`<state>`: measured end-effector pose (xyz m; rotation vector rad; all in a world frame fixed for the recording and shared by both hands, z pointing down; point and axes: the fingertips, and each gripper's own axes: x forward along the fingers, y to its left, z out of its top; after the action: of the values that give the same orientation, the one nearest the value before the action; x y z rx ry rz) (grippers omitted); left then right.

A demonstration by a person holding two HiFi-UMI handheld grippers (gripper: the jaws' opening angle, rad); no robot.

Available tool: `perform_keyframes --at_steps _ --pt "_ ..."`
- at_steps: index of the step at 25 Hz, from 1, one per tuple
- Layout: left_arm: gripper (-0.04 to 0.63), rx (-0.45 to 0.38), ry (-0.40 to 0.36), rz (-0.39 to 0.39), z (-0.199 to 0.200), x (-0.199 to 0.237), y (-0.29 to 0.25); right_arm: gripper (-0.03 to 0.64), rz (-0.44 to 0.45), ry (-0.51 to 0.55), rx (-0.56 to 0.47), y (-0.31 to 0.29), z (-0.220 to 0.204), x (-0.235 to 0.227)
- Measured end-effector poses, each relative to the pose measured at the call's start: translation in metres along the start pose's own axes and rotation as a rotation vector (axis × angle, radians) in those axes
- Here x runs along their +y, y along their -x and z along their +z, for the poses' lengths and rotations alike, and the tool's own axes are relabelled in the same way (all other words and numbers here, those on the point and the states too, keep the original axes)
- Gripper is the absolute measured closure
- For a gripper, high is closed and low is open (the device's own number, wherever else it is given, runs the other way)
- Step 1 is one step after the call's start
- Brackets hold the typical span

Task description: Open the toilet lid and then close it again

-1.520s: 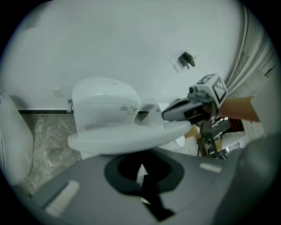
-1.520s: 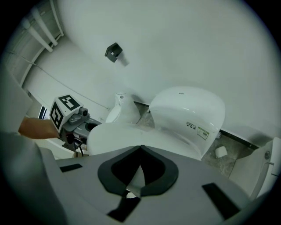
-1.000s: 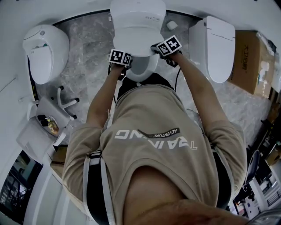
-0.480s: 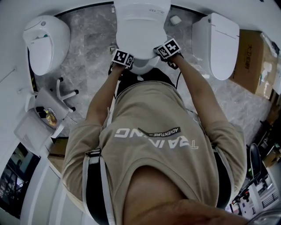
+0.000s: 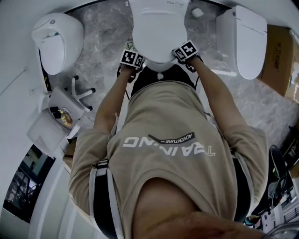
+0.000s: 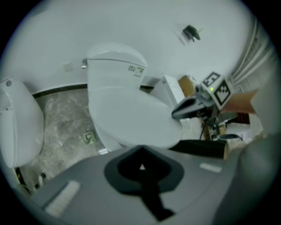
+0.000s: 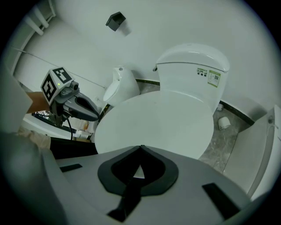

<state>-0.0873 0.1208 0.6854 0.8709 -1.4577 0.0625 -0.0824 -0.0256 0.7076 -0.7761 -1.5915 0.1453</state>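
Observation:
The white toilet lid [image 5: 159,32] lies lowered over the bowl, straight ahead of the person. My left gripper [image 5: 138,65] is at the lid's front left edge and my right gripper [image 5: 177,57] at its front right edge. In the left gripper view the shut jaws [image 6: 141,166] point at the lid [image 6: 131,118], with the right gripper [image 6: 186,107] at its far rim. In the right gripper view the jaws [image 7: 139,169] are also shut, just short of the lid [image 7: 162,123], and the left gripper [image 7: 83,109] is across it. Nothing is clamped between either pair of jaws.
Another toilet [image 5: 56,42] stands to the left and a third [image 5: 243,39] to the right. A cardboard box [image 5: 285,58] is at the far right, a toilet roll [image 5: 197,12] by the back wall, and a white stool [image 5: 77,95] on the marble floor at the left.
The lid has come down: the bowl opening seen below it a second ago is now covered. Both grippers have moved down and forward with the lid's front edge.

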Motion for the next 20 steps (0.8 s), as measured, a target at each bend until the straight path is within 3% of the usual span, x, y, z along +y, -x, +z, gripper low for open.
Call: perform_keyframes --at_steps 12,16,20 --pt "0.591 -0.012 -0.107 0.101 0.005 0.011 -0.033 0.607 -0.157 -0.125 -0.050 -0.035 -0.035 0.000" --pt "0.591 0.035 -0.085 0.132 -0.008 0.026 -0.060 0.606 -0.174 -0.220 -0.113 -0.045 -0.046 -0.001" --pt "0.591 0.097 -0.103 0.113 -0.018 0.028 -0.075 0.607 -0.159 -0.259 -0.129 -0.051 -0.056 -0.004"
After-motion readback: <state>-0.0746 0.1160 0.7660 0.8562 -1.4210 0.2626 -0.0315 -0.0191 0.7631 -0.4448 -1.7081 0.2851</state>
